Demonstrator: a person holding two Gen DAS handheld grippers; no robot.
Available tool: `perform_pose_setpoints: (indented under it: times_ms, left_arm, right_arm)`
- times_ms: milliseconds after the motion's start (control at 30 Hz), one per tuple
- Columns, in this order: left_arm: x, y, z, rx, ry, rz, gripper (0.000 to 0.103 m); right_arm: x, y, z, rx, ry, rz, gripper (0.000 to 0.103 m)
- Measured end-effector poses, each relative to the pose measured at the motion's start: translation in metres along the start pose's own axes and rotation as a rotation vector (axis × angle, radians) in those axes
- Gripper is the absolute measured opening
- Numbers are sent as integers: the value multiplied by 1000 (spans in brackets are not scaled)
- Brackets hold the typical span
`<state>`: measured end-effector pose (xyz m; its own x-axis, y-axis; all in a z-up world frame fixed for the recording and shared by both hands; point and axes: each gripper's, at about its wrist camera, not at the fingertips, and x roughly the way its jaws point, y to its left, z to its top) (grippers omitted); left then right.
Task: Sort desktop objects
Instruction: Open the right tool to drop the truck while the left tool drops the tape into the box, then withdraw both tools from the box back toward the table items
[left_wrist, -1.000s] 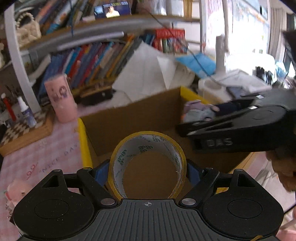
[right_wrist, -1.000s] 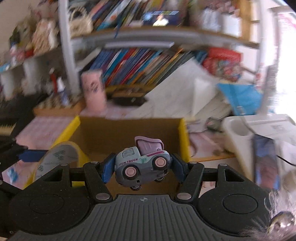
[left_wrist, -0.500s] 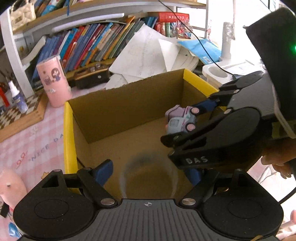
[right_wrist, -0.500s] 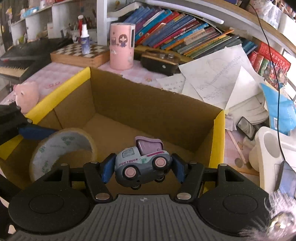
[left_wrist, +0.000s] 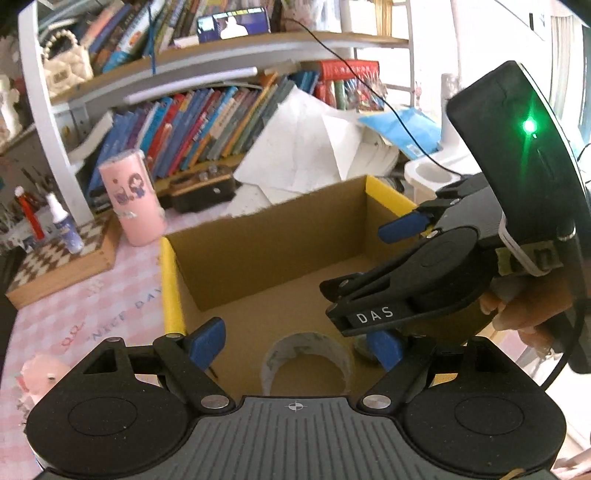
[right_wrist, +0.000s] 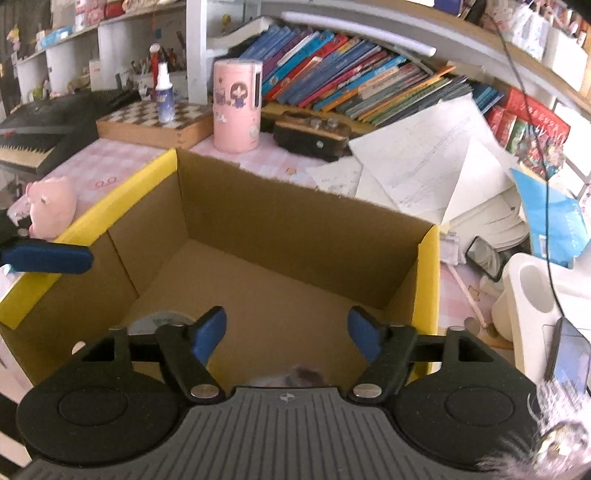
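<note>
A cardboard box with yellow rims fills both views. My left gripper hangs open over its near end, and the tape roll lies blurred on the box floor below it. In the right wrist view an edge of the tape roll shows at lower left. My right gripper is over the box with its jaws opening and nothing between the pads. The toy truck is a blur under them. The right gripper reaches in from the right. One left finger pokes in at the left.
A pink cup, a chessboard case with a spray bottle and a dark wooden case stand behind the box. Loose papers and a white holder lie to the right, a pink pig toy to the left. Bookshelves rise behind.
The left gripper opened and the tape roll dropped into the box. The right gripper carried the toy truck over the box, then spread its jaws; the truck fell out of them.
</note>
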<state>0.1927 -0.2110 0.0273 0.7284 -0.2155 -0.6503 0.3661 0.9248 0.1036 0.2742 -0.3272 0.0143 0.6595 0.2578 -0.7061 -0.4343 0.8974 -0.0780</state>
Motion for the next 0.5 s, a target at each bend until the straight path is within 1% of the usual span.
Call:
perform_pose_setpoints:
  times_ms: [267, 433, 500]
  left_arm:
    - [-33, 11, -3, -63, -95, 86, 86]
    - [-62, 26, -15, -156, -179, 173, 86]
    - [-70, 32, -21, -177, -200, 199, 87]
  right_arm:
    - [-39, 10, -1, 76, -186, -77, 75]
    - [-70, 17, -8, 137, -292, -138, 78]
    - [-81, 19, -13, 169, -330, -166, 79]
